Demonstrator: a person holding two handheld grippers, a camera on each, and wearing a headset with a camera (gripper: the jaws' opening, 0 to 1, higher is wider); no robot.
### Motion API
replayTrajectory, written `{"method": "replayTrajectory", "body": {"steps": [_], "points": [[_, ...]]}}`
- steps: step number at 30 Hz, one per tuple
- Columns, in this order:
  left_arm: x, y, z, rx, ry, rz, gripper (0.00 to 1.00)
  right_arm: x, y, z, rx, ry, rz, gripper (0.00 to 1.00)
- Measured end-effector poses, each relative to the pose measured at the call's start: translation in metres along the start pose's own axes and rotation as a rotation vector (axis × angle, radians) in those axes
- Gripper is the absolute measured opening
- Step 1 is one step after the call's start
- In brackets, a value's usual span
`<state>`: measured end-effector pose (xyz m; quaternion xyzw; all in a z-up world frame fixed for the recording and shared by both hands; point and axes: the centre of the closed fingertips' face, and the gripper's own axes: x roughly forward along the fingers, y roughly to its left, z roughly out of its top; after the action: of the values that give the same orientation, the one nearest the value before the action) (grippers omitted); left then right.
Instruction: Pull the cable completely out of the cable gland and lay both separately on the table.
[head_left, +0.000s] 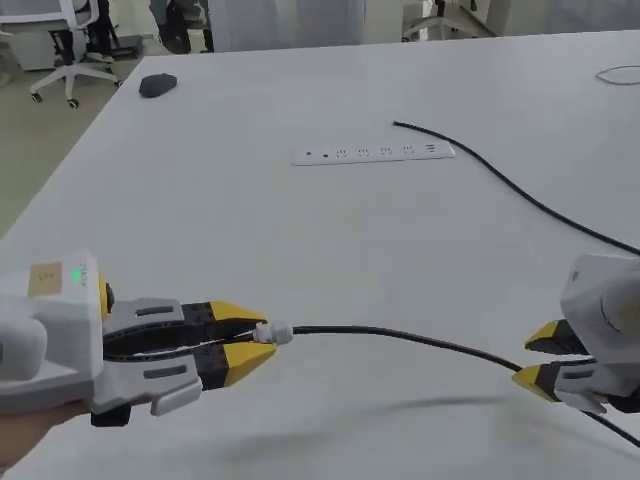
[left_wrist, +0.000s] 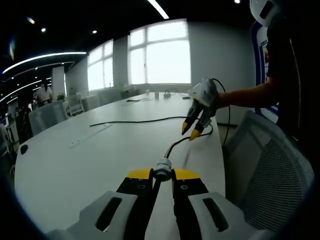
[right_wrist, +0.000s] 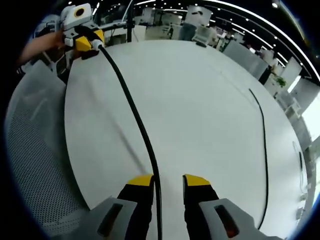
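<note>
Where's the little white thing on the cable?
The cable gland sits pinched in the yellow tips of the left gripper, low left in the head view, its black cable running rightward to the right gripper.

A broad white bench (head_left: 200, 230) spans an open office. White swivel chairs (head_left: 65, 45) stand on the pale floor (head_left: 25, 150) beyond its far edge, and a grey mesh chair (left_wrist: 272, 170) sits at its near side. Big bright windows (left_wrist: 160, 52) fill the far wall; light strips (left_wrist: 45, 56) line the dark ceiling.
</note>
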<state>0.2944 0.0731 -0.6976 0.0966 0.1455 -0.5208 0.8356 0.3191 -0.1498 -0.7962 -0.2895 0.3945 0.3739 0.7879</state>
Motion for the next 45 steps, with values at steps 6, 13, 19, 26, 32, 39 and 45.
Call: {"method": "replayTrajectory", "body": {"steps": [6,13,19,26,32,39,45], "points": [[-0.001,0.001,-0.001,0.001,0.002,0.002,0.15,-0.008,0.013,0.028,0.02,-0.086,0.067,0.27],[0.004,-0.003,-0.001,0.005,0.004,-0.012,0.15,-0.014,0.034,0.086,-0.037,-0.237,0.147,0.26],[0.01,-0.007,-0.001,0.014,0.014,-0.031,0.15,-0.023,0.071,0.142,-0.176,-0.38,0.237,0.21],[0.013,-0.013,0.006,0.011,-0.009,-0.058,0.15,-0.012,0.107,0.16,-0.276,-0.366,0.317,0.17],[0.013,-0.013,0.01,0.02,-0.018,-0.065,0.15,-0.009,0.115,0.169,-0.321,-0.372,0.334,0.12],[0.014,-0.017,0.008,0.022,-0.016,-0.077,0.15,-0.007,0.117,0.174,-0.358,-0.385,0.33,0.01],[0.013,-0.019,0.005,0.02,-0.017,-0.08,0.15,-0.006,0.121,0.173,-0.356,-0.376,0.336,0.01]]}}
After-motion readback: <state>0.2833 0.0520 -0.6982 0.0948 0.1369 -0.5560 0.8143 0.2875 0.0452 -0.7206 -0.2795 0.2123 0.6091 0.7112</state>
